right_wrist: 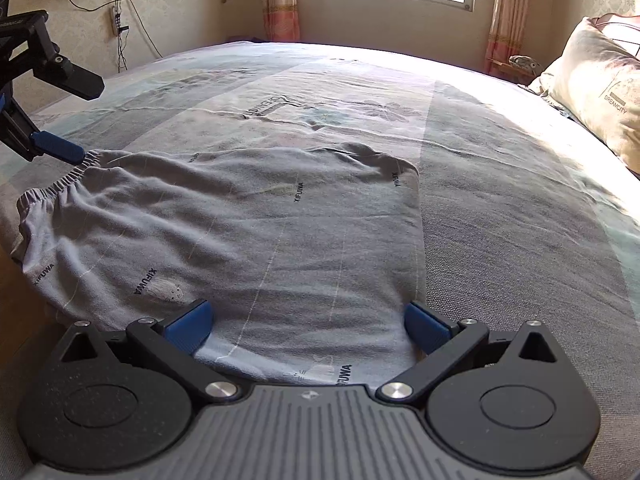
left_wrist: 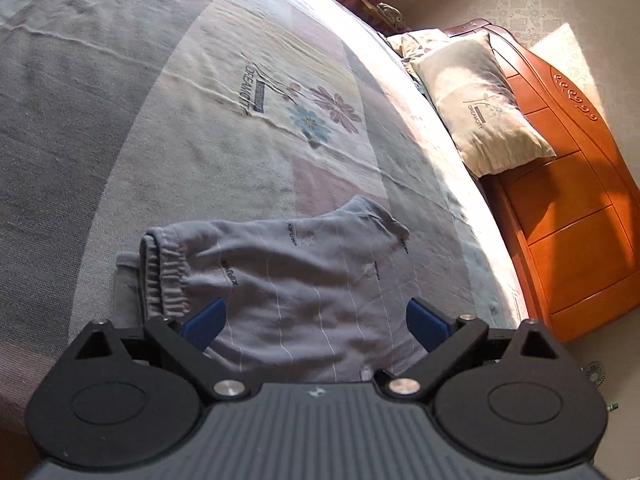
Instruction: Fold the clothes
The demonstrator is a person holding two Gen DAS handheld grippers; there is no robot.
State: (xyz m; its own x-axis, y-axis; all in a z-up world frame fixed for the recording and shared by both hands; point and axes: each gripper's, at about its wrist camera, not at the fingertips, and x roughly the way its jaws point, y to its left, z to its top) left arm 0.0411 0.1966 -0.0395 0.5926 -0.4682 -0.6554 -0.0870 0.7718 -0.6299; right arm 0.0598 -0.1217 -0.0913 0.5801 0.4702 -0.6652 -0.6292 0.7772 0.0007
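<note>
"xifuwa" on the grey shorts (right_wrist: 248,236); "dreamcity" on the pillow (right_wrist: 600,92).

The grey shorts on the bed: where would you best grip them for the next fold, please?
Grip the shorts at the gathered waistband, coming from the left edge: it forms a thick ridge, raised off the sheet.

Left gripper (left_wrist: 314,322), jaws wide apart, over grey garment (left_wrist: 288,280) on bedsheet (left_wrist: 160,140).
</note>
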